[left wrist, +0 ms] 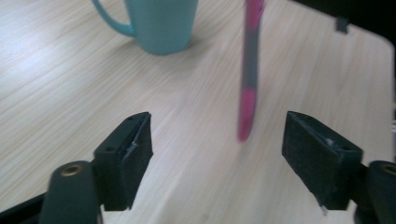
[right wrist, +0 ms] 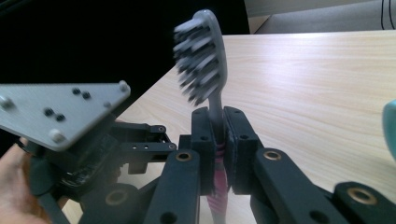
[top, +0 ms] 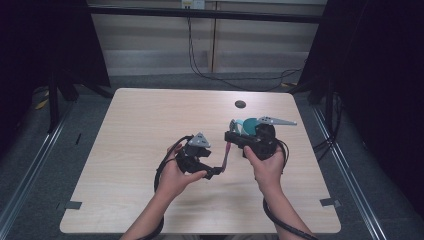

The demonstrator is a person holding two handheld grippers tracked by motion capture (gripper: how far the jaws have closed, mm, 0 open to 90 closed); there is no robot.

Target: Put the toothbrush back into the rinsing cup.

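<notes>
Toothbrush (right wrist: 201, 56) is clamped in my right gripper (right wrist: 218, 140), jaws closed tight on the neck just under the bristles, head sticking up past the pads, pink-and-grey handle hanging down out the other side. In the high view the handle (top: 226, 156) slants down from the right gripper (top: 235, 137) toward my left gripper (top: 212, 172), held in the air over the middle of the table, a bit toward the near edge. In the left gripper view the handle (left wrist: 247, 79) hangs between the two pads but nearer the right one, touching neither; left jaws are wide apart, holding nothing, and the handle is blurred so it's probably swinging. Looks like a handover, right to left, or a regrip lower down the handle. To do it well: hold the right hand steady so the handle stops moving, shift the left gripper sideways so the handle sits centred between the pads, then close on the thick pink part, not the tip. Only loosen the right jaws once the left grip is firm, else the brush drops on the table. Teal mug (left wrist: 159, 23) stands farther on, toward the far right part of the table (top: 150, 125), just behind the right gripper in the high view (top: 246, 126); well apart from the handle, but watch it if the brush goes in there bristles up.
</notes>
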